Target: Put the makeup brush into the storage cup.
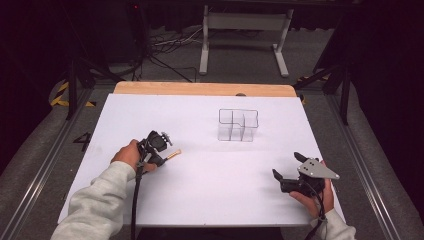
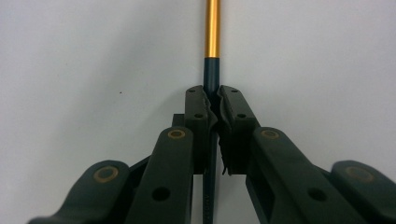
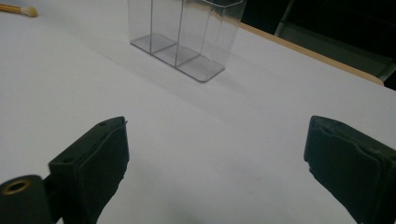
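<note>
Across the middle of the high view, my white counter spreads wide, its wooden edge along the top. Right of centre stands the clear divided organizer, upright, well apart from both hands. Lower right: my right tool rests by the counter's edge, jaws wide apart, nothing between them. Lower left: my left tool is clamped on the makeup brush, pads pinching the dark handle; the gold ferrule juts toward frame top in the left gripper view, the pale tip pointing right on the counter in the high view. Risk, judged: the thin round handle may roll or pivot between the pads on lifting, so the brush droops and misses a compartment, or knocks the light organizer over.
</note>
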